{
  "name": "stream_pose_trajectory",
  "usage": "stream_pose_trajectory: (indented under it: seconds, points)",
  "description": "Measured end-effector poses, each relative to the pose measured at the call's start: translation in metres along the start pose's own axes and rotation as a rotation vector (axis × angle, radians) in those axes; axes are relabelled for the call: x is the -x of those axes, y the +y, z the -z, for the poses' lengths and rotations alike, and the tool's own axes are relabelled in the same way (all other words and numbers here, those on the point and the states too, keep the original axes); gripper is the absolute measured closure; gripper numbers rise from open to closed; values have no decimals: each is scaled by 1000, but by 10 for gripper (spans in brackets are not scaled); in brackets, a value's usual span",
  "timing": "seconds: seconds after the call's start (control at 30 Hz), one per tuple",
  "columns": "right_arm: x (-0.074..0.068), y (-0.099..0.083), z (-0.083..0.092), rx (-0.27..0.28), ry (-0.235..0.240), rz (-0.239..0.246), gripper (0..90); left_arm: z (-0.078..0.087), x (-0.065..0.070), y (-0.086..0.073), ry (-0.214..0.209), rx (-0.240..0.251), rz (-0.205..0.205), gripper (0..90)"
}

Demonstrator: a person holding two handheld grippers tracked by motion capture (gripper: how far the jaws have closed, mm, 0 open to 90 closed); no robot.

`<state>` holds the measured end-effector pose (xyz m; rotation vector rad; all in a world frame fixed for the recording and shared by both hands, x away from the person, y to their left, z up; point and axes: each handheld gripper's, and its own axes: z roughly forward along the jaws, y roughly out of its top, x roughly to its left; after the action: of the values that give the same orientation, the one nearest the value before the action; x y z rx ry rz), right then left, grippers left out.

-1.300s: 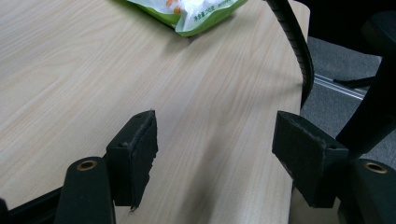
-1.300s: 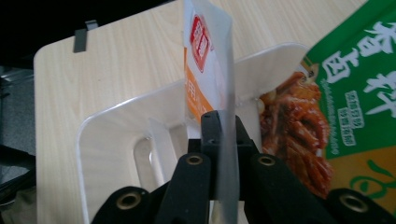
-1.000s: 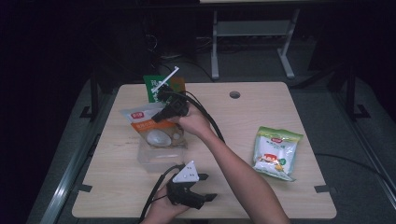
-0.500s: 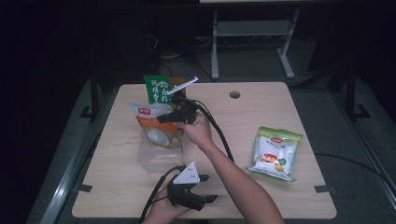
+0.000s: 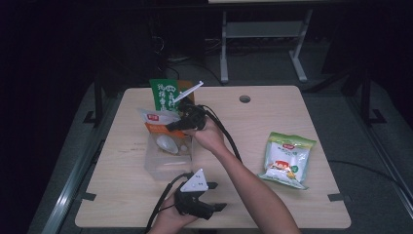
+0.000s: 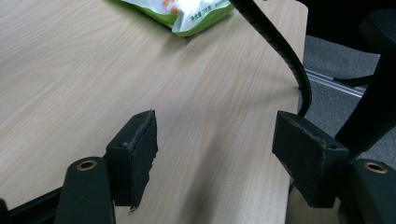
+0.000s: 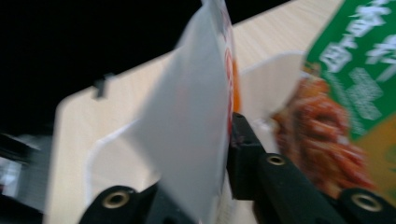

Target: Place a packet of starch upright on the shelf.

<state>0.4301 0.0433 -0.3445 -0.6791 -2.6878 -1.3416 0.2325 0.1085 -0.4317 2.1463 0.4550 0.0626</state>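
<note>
Clear plastic bin: stands on the table left of centre, nearer the left edge than the right.

White-and-orange snack pouch: upright in the bin, its top above the rim. In the right tool view it sits between the two black jaws, the right-hand pad against its printed face; whether the other pad presses on it cannot be told.

Green-and-orange packet: upright at the bin's far side, close to the table's far edge, just behind the white pouch. In the right tool view it stands just beyond the jaws, apart from them.

Right tool: held over the bin's far right corner, jaws pointing left at the pouch. The jaws have just been opening slightly, with the pouch between them.

Left tool: resting in a hand at the near edge, left of centre, jaws open wide with nothing between them; in its own view bare table shows in the gap.

Green-and-white bag: lies flat toward the right edge, well apart from both tools.
</note>
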Motion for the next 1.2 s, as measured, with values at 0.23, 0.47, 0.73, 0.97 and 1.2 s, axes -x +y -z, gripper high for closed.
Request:
stream_pose_trajectory:
  seconds: [0.23, 0.47, 0.73, 0.97, 1.2]
  points:
    - [3, -1, 8, -88, -56, 8, 703, -1, 0, 0, 0, 0, 0, 303]
    - [8, -7, 7, -166, -66, 44, 892, -1, 0, 0, 0, -3, -5, 303]
    - [20, -15, 3, -150, -75, 35, 896, -2, 1, 0, -6, 5, 7, 304]
    - [20, -13, 5, -139, -98, 21, 716, -2, 0, 1, -5, 3, 1, 304]
    - [19, -15, 12, -149, -77, 5, 591, -2, 0, 1, 0, 6, 7, 303]
